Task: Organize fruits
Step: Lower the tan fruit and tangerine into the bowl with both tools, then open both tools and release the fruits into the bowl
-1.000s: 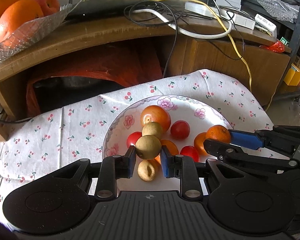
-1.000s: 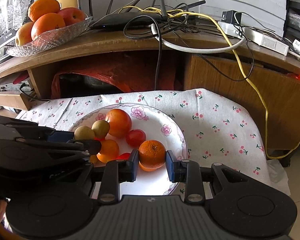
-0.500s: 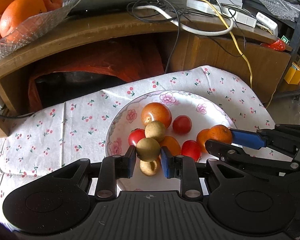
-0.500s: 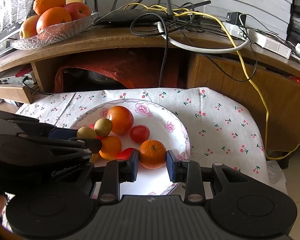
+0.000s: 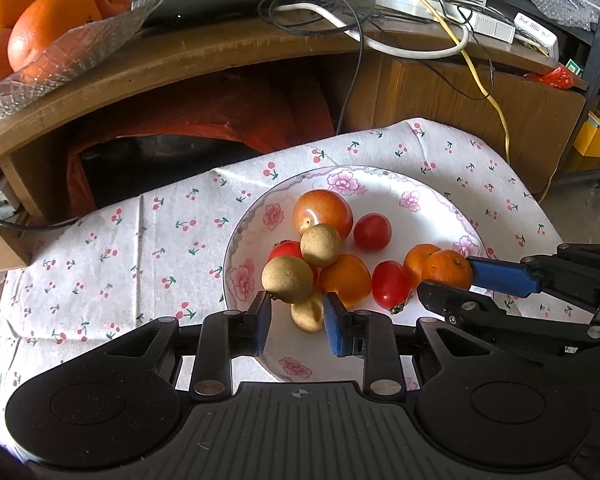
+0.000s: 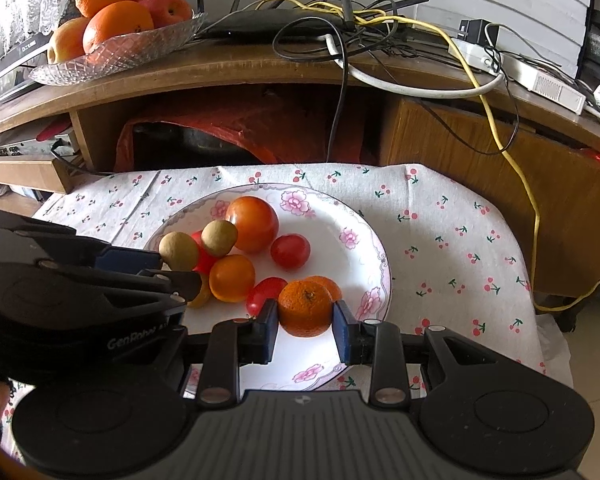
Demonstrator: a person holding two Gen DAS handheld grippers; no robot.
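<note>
A flowered plate [image 5: 236,256] [image 6: 376,248] on the cherry-print cloth holds a large orange-red fruit [image 5: 322,212], cherry tomatoes [image 5: 372,232], small oranges and brown longan-like fruits. My left gripper [image 5: 296,322] [image 6: 180,270] is open just above the plate's near rim. One brown fruit [image 5: 287,280] [image 6: 179,251] sits at its left fingertip, clear of the right pad. My right gripper [image 6: 305,322] [image 5: 446,280] is shut on a mandarin [image 6: 306,308] [image 5: 448,270] over the plate's right side.
A wooden shelf [image 5: 220,52] runs behind the cloth, with a glass dish of oranges and an apple [image 5: 40,28] [image 6: 116,28] at its left. Tangled cables and a router [image 6: 340,28] lie on it. A dark red-lined recess [image 5: 180,140] opens under the shelf.
The left jaws have parted slightly, and the brown fruit has shifted up and left out of their grip. The right gripper still holds the mandarin.
</note>
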